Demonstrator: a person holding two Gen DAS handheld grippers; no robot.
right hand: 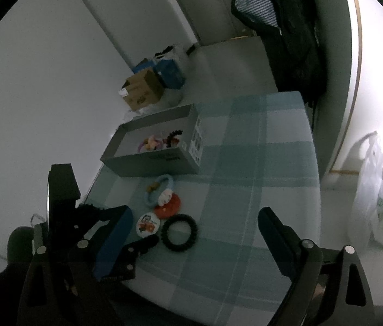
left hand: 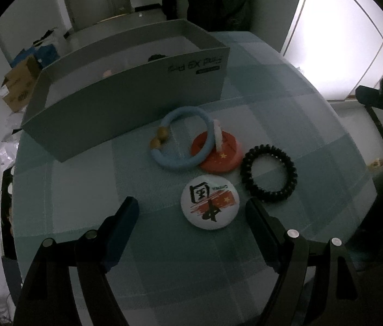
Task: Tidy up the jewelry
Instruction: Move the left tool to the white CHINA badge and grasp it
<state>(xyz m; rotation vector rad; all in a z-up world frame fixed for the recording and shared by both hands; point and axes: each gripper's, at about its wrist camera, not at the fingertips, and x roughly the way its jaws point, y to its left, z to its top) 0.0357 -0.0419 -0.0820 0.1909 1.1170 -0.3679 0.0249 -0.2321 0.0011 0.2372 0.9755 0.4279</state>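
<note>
The left gripper (left hand: 191,212) is standing wide apart, holding nothing. The white badge (left hand: 209,205) is lying on the table (left hand: 286,114) right between its tips. Just past it are sitting the black bracelet (left hand: 269,173), red badge (left hand: 220,153) and blue ring (left hand: 183,138), before the grey box (left hand: 126,108). The right gripper (right hand: 194,222) is hanging apart too, farther back.

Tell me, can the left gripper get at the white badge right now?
Probably yes. The left gripper is open and empty, and the white badge lies flat on the tablecloth just ahead, between its fingers. Nothing covers it; the black coil bracelet and red badge sit close but apart.
</note>
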